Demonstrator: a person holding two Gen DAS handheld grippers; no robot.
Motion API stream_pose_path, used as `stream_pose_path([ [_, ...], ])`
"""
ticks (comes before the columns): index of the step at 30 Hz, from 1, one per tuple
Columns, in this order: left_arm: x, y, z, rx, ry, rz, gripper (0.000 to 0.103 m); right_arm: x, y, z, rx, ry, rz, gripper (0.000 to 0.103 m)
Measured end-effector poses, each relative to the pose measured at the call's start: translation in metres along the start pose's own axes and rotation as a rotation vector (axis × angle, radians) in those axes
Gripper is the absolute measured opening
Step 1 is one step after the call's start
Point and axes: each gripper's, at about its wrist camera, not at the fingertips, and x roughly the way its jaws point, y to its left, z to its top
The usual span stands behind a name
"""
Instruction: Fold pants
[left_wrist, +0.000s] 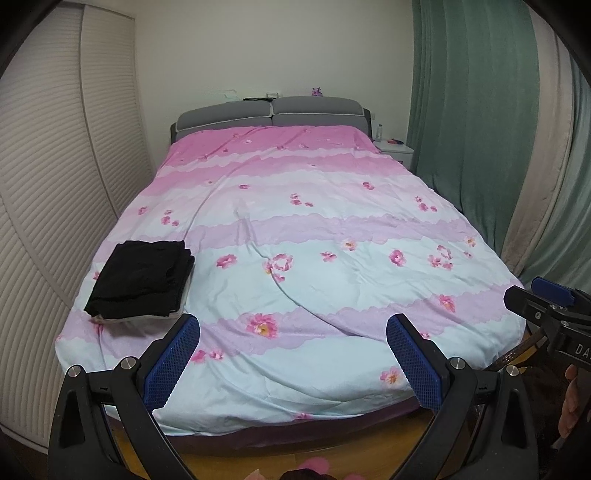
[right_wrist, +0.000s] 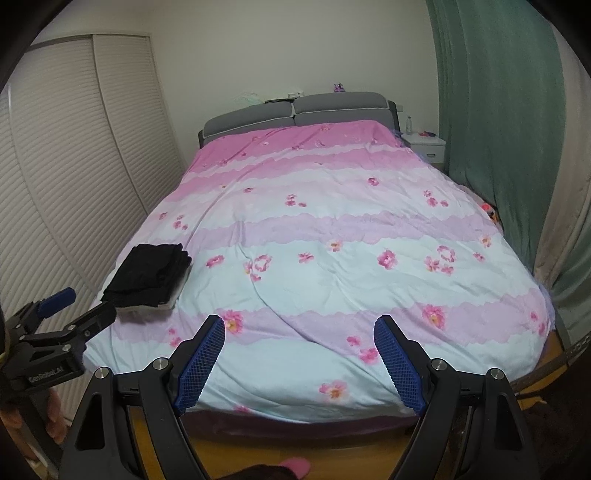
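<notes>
Behind both claws lies a wide bed with a pink, white and lilac flowered quilt (left_wrist: 314, 236), with a grey padded headboard (left_wrist: 269, 110) at the far end, cream slatted wardrobe doors (left_wrist: 48, 192) on one side and a green curtain (left_wrist: 472, 110) on the other. In the left wrist view the left gripper (left_wrist: 293, 326) is held above the foot of the bed with its blue ribbed pads wide apart and nothing between them. The right gripper (right_wrist: 299, 328) is in the same state, its pads apart and empty, also over the near edge of the quilt. The black folded pants (left_wrist: 142, 282) lie ahead and to the left of both claws, near the left edge of the bed, well apart from the fingers. They form a compact, nearly square stack that rests on a light folded cloth (left_wrist: 147, 319), whose nature I cannot tell. Judging from this, the folding seems finished, and no loose pants are visible on the quilt. What remains is probably nothing, or only a new piece to fetch.
</notes>
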Motion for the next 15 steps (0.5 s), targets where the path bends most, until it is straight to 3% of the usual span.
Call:
stream_pose_path([
  [6, -0.016, -0.016, -0.006, 0.023, 0.001, -0.013, 0.103, -0.007, -0.01, -0.005, -0.008, 0.001, 0.024, 0.084],
  [15, -0.035, -0.036, -0.008, 0.066, -0.052, 0.052, 0.103, -0.014, -0.015, -0.008, -0.019, -0.007, 0.029, 0.084],
])
